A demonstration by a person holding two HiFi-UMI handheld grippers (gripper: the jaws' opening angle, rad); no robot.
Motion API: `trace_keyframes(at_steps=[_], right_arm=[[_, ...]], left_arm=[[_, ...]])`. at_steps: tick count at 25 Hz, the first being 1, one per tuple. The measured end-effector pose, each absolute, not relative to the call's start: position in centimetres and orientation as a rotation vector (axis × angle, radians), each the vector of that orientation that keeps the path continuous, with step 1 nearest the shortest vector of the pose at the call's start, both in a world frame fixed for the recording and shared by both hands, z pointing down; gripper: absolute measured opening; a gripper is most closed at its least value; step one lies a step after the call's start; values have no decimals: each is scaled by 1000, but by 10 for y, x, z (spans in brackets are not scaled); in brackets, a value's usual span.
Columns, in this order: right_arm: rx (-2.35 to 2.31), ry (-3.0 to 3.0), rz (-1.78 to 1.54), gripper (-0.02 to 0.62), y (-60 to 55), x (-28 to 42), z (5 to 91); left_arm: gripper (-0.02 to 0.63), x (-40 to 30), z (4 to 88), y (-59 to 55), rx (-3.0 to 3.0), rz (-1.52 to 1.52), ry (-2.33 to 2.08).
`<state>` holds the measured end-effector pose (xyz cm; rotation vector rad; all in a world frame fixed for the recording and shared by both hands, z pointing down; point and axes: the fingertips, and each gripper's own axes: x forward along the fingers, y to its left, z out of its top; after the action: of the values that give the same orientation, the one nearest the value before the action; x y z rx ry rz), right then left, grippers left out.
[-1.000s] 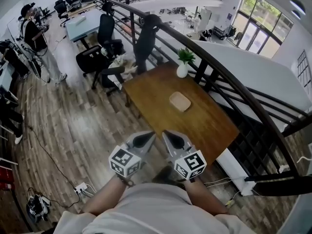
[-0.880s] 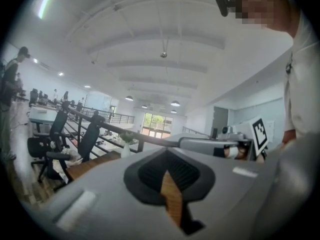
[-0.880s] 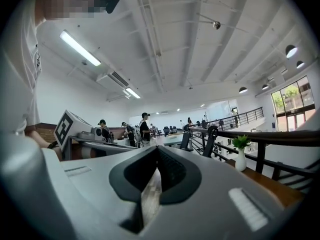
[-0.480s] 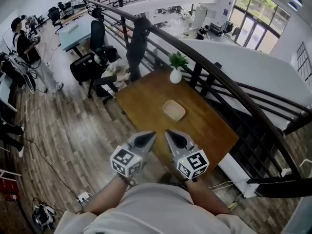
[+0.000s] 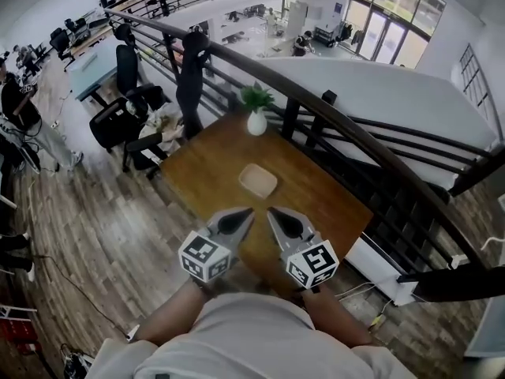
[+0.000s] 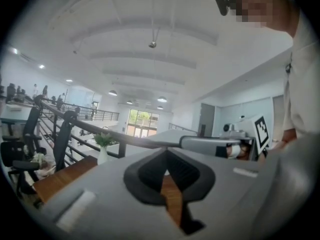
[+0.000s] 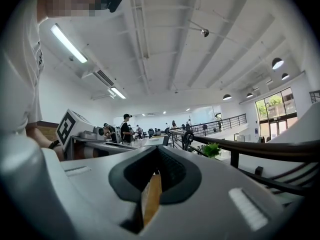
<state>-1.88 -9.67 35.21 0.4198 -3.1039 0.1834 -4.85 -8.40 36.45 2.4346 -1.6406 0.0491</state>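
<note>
Tray (image 5: 258, 181): pale, shallow, rounded corners. Lies flat on the table (image 5: 323, 200), ahead of both claws and just beyond their tips, roughly on the line between them. Not touched.

Table: brown wood. Its near edge runs under the claws, so their tips hang over the top and the cubes hang back over the floor (image 5: 95, 235). Bare wood lies on every side of the tray.

Edges and room: a dark curved rail (image 5: 347, 129) runs along the table's far side, ahead and to the right of the claws. A plant (image 5: 256, 110) in a white vase stands at the far edge, past the tray and close to the rail. To the left of the left claw the plank floor lies open. Office chairs (image 5: 122, 121) stand well ahead on the left.

Left claw (image 5: 241, 212): jaws drawn together to a point, nothing held, in the air above the wood. Its own view (image 6: 168, 159) shows the dark pads meeting, with only a thin sliver of table between them.

Right claw (image 5: 273, 212): the same, closed to a point, empty, touching nothing. Its own view (image 7: 156, 168) shows a thin strip of wood between the pads. The two claws sit side by side, near each other but apart, tips angled slightly inward.

Markings: each cube (image 5: 204, 256) carries black-and-white square markers.
</note>
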Motion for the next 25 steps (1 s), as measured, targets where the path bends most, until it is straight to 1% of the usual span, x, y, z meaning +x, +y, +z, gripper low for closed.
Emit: trace_keyframes(at_steps=[9, 15, 19, 25], right_arm=[[687, -3041, 198, 6, -136, 12, 356], [851, -2995, 186, 6, -159, 6, 351], [951, -2970, 196, 8, -175, -16, 349], [1029, -2951, 167, 7, -198, -81, 342]], left_arm=[[3, -27, 362, -131, 2556, 17, -1439], [3, -32, 359, -162, 2637, 12, -1293], [3, -54, 355, -179, 2685, 24, -1208], [3, -120, 345, -204, 2743, 5, -1152]])
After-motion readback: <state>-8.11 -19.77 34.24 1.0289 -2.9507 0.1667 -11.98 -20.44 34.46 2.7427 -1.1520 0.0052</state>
